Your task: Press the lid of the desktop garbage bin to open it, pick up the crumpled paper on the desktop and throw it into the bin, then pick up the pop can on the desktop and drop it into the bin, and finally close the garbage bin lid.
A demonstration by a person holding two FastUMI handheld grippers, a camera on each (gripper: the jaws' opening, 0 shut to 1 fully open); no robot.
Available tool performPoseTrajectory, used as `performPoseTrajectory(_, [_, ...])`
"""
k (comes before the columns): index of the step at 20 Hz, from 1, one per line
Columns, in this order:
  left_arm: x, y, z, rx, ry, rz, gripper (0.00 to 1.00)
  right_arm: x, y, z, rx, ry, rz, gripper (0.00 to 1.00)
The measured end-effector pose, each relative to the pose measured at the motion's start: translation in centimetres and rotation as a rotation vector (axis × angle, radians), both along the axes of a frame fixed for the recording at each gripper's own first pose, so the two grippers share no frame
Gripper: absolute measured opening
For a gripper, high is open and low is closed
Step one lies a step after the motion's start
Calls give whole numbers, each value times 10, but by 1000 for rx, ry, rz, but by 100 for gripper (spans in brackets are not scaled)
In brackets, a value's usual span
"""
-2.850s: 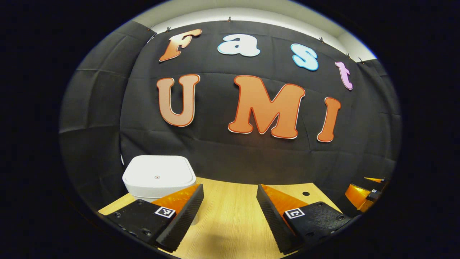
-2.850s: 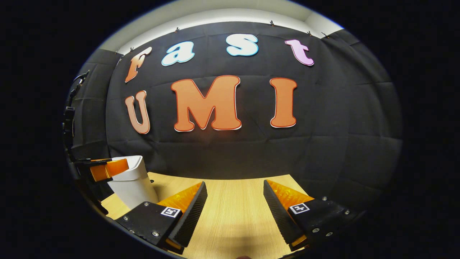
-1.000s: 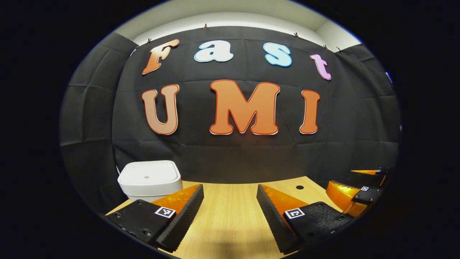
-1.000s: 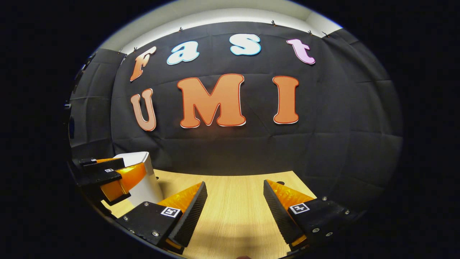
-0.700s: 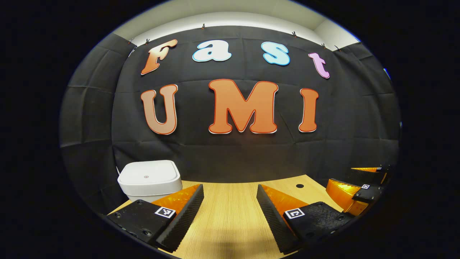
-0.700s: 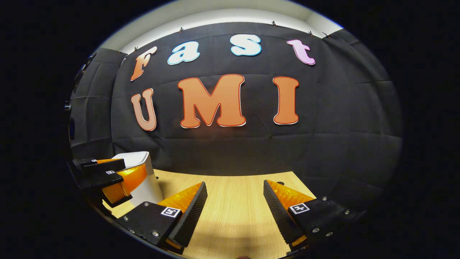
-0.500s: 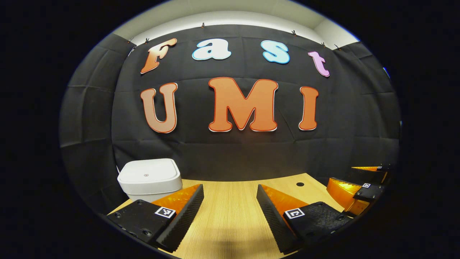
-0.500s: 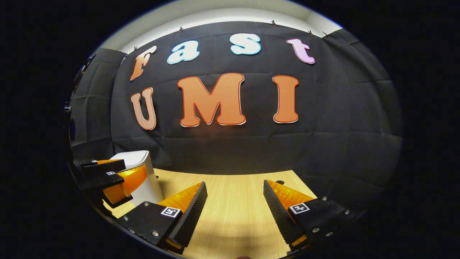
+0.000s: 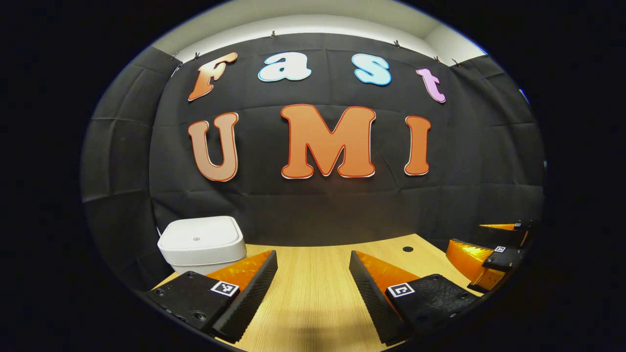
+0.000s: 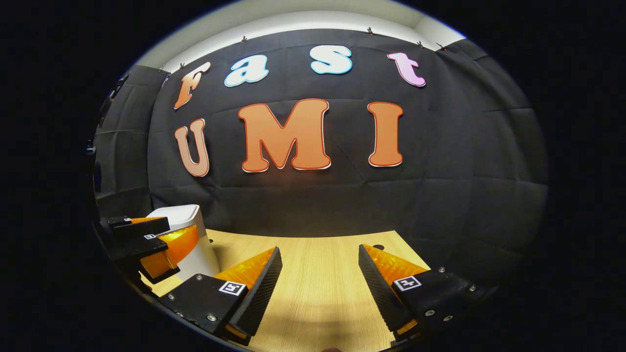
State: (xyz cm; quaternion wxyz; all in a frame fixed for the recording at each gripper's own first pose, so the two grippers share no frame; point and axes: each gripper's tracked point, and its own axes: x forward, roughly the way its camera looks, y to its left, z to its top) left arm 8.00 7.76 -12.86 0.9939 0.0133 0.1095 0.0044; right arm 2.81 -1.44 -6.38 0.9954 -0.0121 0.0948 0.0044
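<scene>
A white desktop garbage bin (image 9: 201,243) with its lid down stands at the back left of the wooden table (image 9: 313,293) in the left gripper view. My left gripper (image 9: 313,266) is open and holds nothing; it hovers to the right of the bin and nearer than it. In the right gripper view the bin (image 10: 195,244) shows at the left edge, partly behind the left gripper (image 10: 146,242). My right gripper (image 10: 320,261) is open over bare wood with nothing between its fingers. The right gripper (image 9: 489,249) also appears at the far right of the left gripper view.
The table (image 10: 318,288) ends at the black cloth wall (image 9: 342,205) close behind the bin. A small dark hole (image 9: 407,249) sits in the tabletop near the back right edge.
The left gripper has drawn back and turned slightly, so the bin looks smaller and farther left. The right gripper has barely moved. Both stay open.
</scene>
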Motion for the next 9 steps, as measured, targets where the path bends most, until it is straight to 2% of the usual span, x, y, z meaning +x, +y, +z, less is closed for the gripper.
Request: performPoseTrajectory(9, [4, 3, -3, 4, -6, -12, 94, 1, 3, -2, -14, 6, -8, 94])
